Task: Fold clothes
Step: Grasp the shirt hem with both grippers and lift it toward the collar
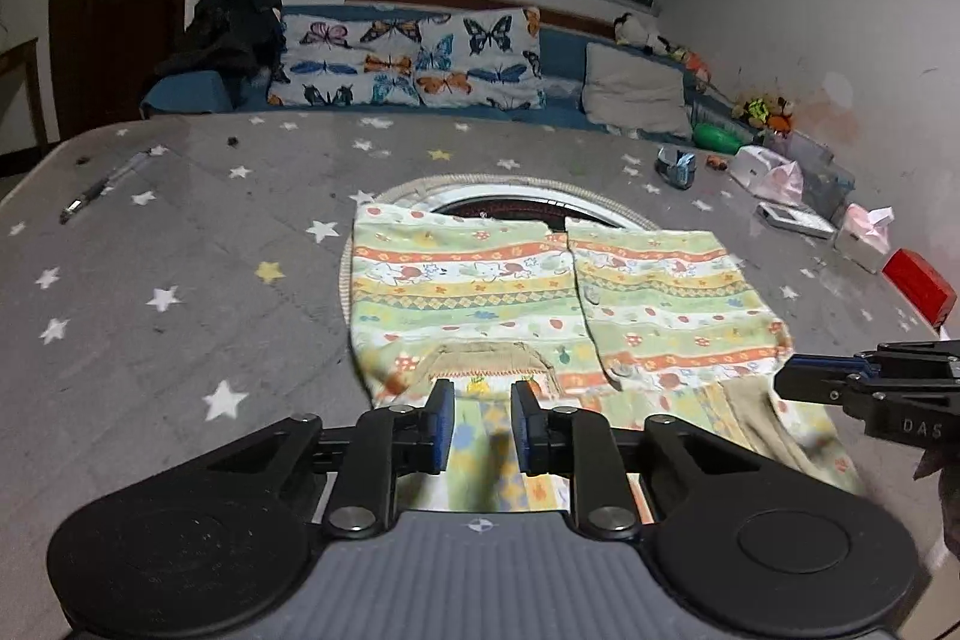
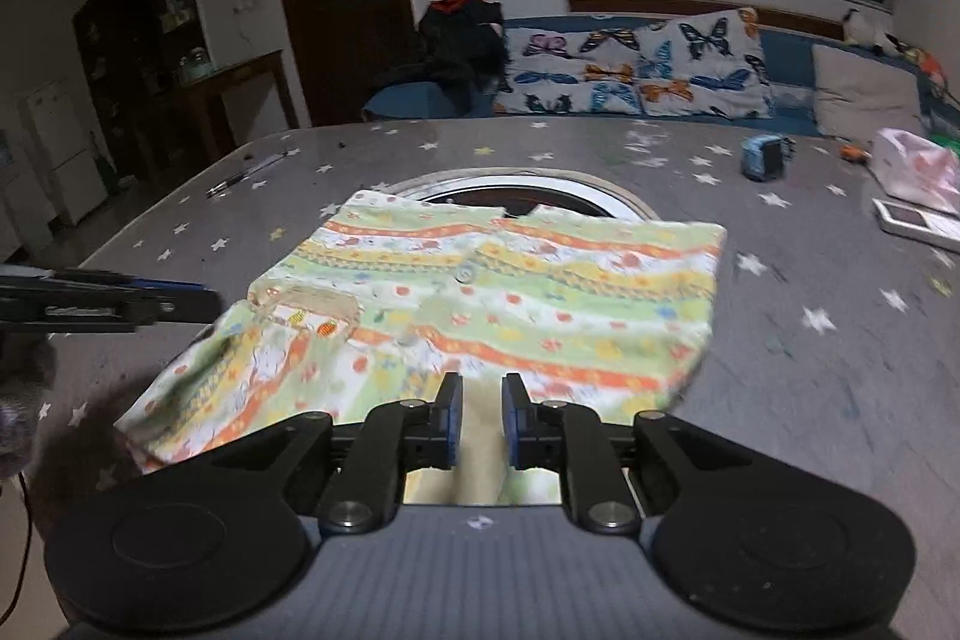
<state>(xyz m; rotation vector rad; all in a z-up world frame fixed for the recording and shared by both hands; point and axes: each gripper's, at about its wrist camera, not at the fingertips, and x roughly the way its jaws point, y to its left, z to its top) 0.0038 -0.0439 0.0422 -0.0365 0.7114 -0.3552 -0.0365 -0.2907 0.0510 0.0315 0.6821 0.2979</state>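
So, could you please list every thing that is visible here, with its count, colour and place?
patterned shirt: one, green, orange and yellow stripes, middle of the table, partly over the round inset
table: one, grey with stars
round inset: one, white rim, dark centre, behind the shirt
pen: one, far left of the table
butterfly pillows: two, white with coloured butterflies, on the blue sofa
grey cushion: one, right of the pillows
dark clothes: one pile, left end of the sofa
red box: one, right table edge
left gripper: one, black, jaws apart over the shirt's near edge
right gripper: one, black, jaws apart over the shirt's near edge
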